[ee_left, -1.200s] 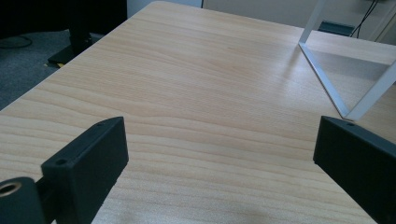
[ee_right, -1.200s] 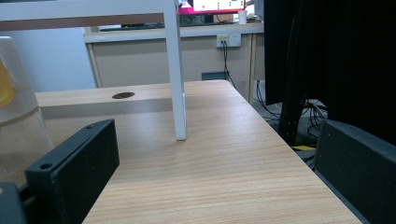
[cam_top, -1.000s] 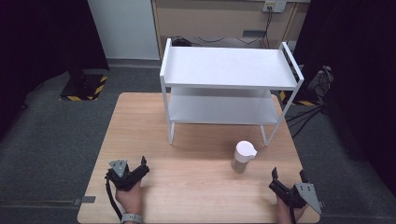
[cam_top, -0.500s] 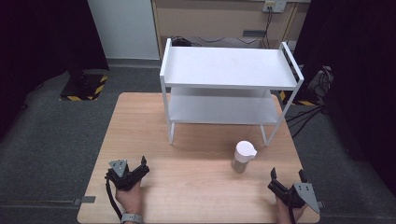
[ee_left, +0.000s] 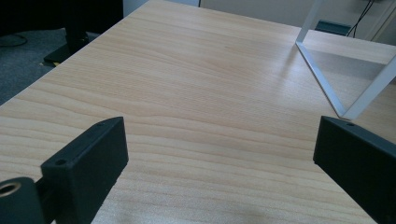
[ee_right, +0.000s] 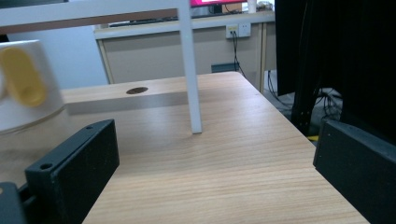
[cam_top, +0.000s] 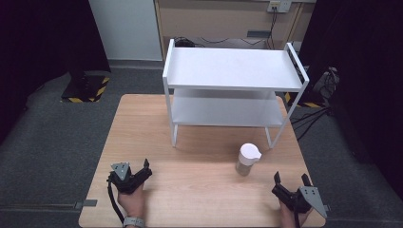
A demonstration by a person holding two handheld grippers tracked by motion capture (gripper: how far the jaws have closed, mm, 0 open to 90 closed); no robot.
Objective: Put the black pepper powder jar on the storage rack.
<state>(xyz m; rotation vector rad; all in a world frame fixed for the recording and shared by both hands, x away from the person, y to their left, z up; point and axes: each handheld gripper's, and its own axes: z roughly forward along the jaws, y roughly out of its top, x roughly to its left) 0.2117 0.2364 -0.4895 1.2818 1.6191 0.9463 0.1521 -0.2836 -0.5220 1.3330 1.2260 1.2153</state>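
Note:
A small cup [cam_top: 247,159] with a white lid stands on the wooden table [cam_top: 199,190], just in front of the white two-tier shelf rack [cam_top: 233,71]. In the right gripper view the cup [ee_right: 23,84] sits at the far left, white with a yellow oval tab. My left gripper [cam_top: 148,167] rests at the near left of the table, open, with nothing between its jaws [ee_left: 219,140]. At the near right corner my right gripper [cam_top: 290,178] is also open and empty [ee_right: 215,140], to the right of the cup and nearer than it.
The rack's front right leg [ee_right: 191,70] stands ahead of the right gripper. Its front left leg [ee_left: 322,79] lies ahead and right of the left gripper. The table's right edge [cam_top: 311,180] is close beside the right gripper. Dark curtains and cables surround the table.
My right gripper has shifted slightly near the table's front right corner. The left gripper and the cup have stayed where they were.

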